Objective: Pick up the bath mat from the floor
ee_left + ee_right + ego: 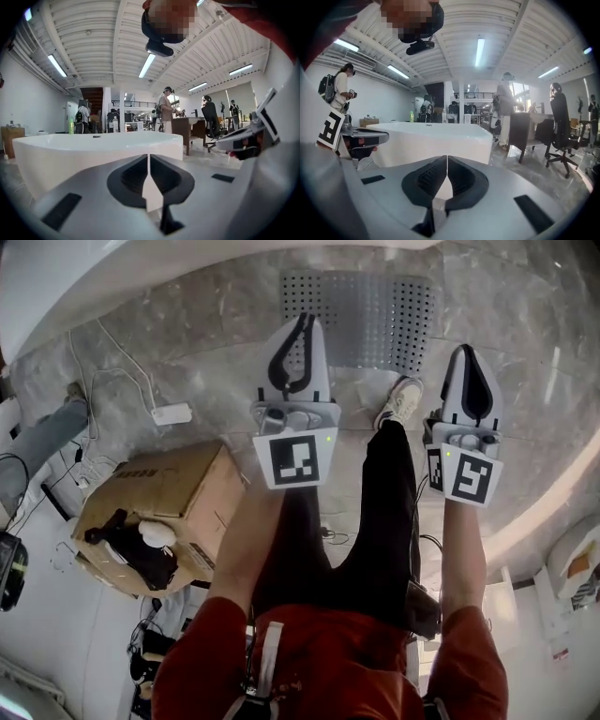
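Observation:
The bath mat (361, 315), grey with rows of small holes at both ends, lies flat on the marble floor beside the white bathtub (84, 277). My left gripper (305, 324) is held high above the floor, its tip over the mat's left end, jaws shut with nothing in them. To the right, my right gripper (466, 352) is also shut and empty, just off the mat's right end. In both gripper views the black pads (149, 161) (447, 164) meet, facing the bathtub (93, 150) (426, 138). The mat is hidden in those two views.
An open cardboard box (159, 512) stands at my left, with a white power strip (171, 413) and cables on the floor behind it. My shoe (401, 401) is near the mat. Several people, a desk and an office chair (560, 136) are beyond the tub.

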The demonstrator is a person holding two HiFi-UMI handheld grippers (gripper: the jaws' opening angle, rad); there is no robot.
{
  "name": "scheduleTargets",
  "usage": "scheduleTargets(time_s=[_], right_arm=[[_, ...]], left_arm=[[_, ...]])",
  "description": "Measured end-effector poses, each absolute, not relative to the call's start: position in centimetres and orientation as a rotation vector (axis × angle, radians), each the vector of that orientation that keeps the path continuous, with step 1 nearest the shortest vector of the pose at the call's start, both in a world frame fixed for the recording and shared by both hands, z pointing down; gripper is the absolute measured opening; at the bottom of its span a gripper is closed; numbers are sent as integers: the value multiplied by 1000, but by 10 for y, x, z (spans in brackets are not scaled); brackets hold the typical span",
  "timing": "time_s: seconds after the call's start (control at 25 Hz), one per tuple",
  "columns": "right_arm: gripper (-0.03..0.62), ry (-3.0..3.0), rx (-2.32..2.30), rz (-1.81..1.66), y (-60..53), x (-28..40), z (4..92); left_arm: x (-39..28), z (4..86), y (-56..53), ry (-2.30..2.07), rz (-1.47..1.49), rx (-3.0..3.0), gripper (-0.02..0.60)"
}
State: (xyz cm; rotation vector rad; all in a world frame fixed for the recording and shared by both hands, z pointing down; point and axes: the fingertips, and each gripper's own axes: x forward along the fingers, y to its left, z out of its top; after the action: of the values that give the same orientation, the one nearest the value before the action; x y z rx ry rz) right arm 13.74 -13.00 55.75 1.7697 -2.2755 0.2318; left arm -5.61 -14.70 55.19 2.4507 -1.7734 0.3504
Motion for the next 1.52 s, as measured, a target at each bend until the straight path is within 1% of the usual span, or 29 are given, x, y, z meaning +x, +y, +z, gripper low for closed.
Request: scheduleTargets(time_s=[0.32, 0.64, 0.88, 0.92, 0.96, 1.04, 1.24, 1.28, 1.32, 1.36, 1.4, 1.52], right_arm=[[12, -2239, 1743, 281, -124, 140, 648], [12, -2182, 1649, 353, -123, 136, 747], [14, -2127, 1598, 423, -119, 136, 807], [14, -2116, 1590, 431, -119, 137, 816], [14, -2106, 1585, 445, -119, 138, 826], [14, -2083, 1584, 489, -120, 141, 846], [14, -2004, 1575, 571, -120, 152, 896], [19, -1985, 1568, 587, -120, 154, 907], [39, -1965, 1559, 605, -119, 156, 917], [92, -1946, 1549, 625, -118, 158, 927], [120, -1927, 1541, 645, -116, 160, 937], [159, -1870, 1519, 701, -110, 171, 965]], left_arm=[[-57, 649, -129, -1740, 470, 2400, 21], [-74, 747, -127, -1688, 557, 2323, 21], [-88, 819, -119, -1654, 682, 2242, 22], [-90, 832, -117, -1639, 706, 2227, 27], [-92, 845, -114, -1615, 737, 2218, 44], [-96, 875, -108, -1557, 811, 2201, 102], [-106, 936, -91, -1481, 937, 2117, 157], [-109, 946, -89, -1472, 952, 2098, 166], [-111, 956, -87, -1464, 966, 2076, 175], [-114, 966, -84, -1456, 980, 2053, 184], [-118, 976, -82, -1448, 991, 2024, 190], [-127, 1008, -75, -1426, 993, 1908, 216]])
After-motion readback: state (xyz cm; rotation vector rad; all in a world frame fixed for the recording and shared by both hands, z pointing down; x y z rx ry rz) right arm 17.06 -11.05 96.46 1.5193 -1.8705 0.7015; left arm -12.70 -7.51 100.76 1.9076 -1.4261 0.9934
